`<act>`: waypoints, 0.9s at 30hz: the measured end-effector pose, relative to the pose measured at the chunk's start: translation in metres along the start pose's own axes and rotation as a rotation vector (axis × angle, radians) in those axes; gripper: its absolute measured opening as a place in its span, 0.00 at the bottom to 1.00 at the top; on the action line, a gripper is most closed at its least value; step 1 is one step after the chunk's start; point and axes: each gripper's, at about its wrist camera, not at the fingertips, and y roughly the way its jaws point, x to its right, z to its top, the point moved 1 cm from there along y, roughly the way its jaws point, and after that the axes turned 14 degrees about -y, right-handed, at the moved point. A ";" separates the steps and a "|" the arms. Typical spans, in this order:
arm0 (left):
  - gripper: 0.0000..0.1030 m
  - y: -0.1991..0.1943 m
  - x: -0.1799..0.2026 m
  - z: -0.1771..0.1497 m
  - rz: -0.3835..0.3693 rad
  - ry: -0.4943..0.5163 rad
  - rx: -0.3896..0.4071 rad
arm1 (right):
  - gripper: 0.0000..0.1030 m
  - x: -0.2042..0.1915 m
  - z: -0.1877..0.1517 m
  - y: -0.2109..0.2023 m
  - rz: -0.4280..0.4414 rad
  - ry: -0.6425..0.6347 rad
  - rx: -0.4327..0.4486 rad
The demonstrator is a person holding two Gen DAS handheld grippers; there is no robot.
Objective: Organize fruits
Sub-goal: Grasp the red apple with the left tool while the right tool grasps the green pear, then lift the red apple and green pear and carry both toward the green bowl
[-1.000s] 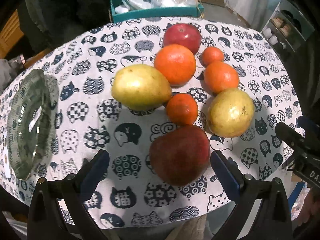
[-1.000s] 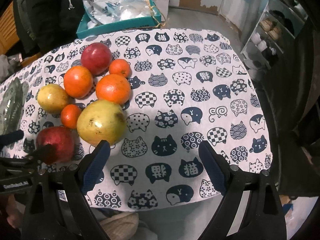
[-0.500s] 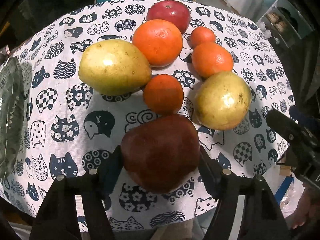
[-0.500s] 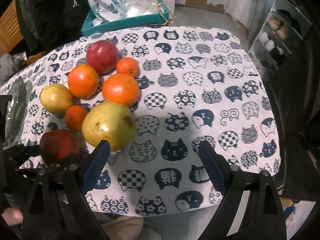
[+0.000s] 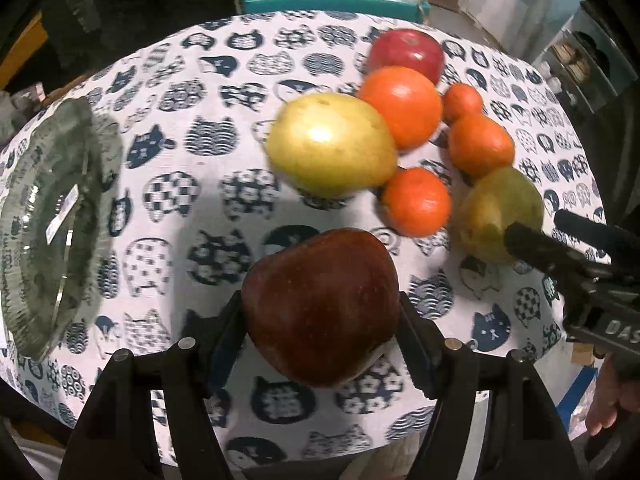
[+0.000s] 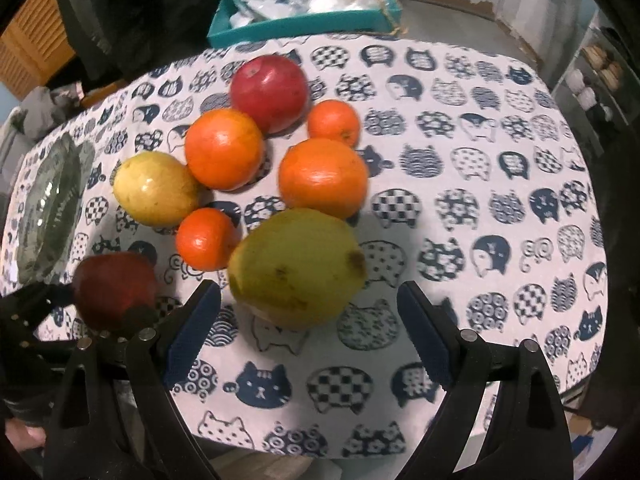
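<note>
My left gripper (image 5: pixel 320 320) is shut on a dark red apple (image 5: pixel 316 276), both pads pressed to its sides; the right wrist view shows that apple (image 6: pixel 114 288) at lower left. My right gripper (image 6: pixel 308 296) is open, its blue pads (image 6: pixel 192 332) either side of the near end of a greenish pear (image 6: pixel 296 264) without touching it. Behind lie a yellow pear (image 5: pixel 330 144), two big oranges (image 6: pixel 224 148) (image 6: pixel 322 178), two small ones (image 6: pixel 206 238) (image 6: pixel 334 122) and a bright red apple (image 6: pixel 270 92).
A ribbed glass plate (image 5: pixel 48 224) rests at the table's left edge. A teal tray (image 6: pixel 304 20) with plastic bags stands beyond the far edge. The cat-print cloth (image 6: pixel 500 200) covers the table. Shelves stand at far right. A person's fingers (image 5: pixel 604 408) show at lower right.
My left gripper's jaws went from wide open to shut on the dark red apple, and its view has swung left. My right gripper moved in over the greenish pear.
</note>
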 end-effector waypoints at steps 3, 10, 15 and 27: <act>0.70 -0.002 -0.013 0.003 -0.001 -0.024 0.004 | 0.86 -0.007 0.005 0.012 -0.009 -0.019 -0.034; 0.70 -0.004 -0.029 0.007 -0.005 -0.053 0.008 | 0.86 -0.010 0.010 0.038 -0.025 -0.032 -0.095; 0.70 -0.007 -0.034 0.008 -0.017 -0.055 0.011 | 0.85 -0.006 0.009 0.053 -0.022 -0.014 -0.109; 0.70 -0.012 -0.042 0.011 -0.005 -0.054 0.039 | 0.80 -0.029 0.001 0.053 -0.105 -0.080 -0.015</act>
